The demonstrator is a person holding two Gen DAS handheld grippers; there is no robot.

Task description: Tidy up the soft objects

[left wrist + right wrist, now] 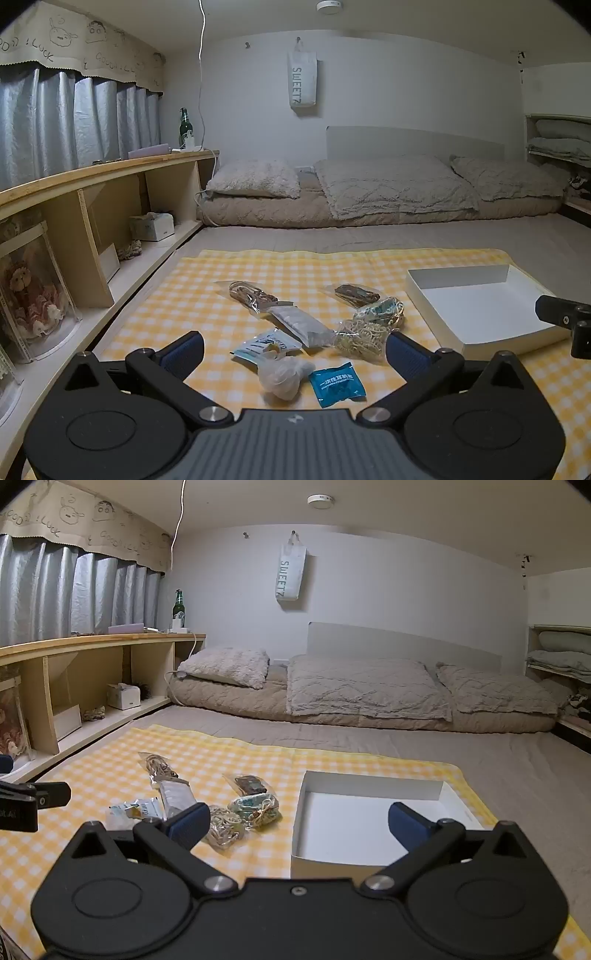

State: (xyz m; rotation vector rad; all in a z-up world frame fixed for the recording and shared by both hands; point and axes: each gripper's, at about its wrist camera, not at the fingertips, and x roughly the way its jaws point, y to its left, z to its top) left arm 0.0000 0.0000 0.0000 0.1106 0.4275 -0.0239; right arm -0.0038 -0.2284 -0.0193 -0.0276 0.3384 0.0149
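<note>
Several small soft packets lie on a yellow checked cloth [155,317]: a blue sachet [337,384], a white crumpled bag [282,374], a clear pack of rubber bands [360,338], a grey-white pouch [303,325] and bags of cords [251,295]. My left gripper [293,354] is open and empty, just above the nearest packets. A white open box [369,823] sits to the right of the pile. My right gripper [299,823] is open and empty, over the box's left wall; the rubber bands [223,825] lie by its left finger.
A low wooden shelf [92,206] with a tissue box [153,225] and a boxed plush toy [29,291] runs along the left. Bedding and pillows [388,184] lie at the back. The other gripper shows at each view's edge [569,321].
</note>
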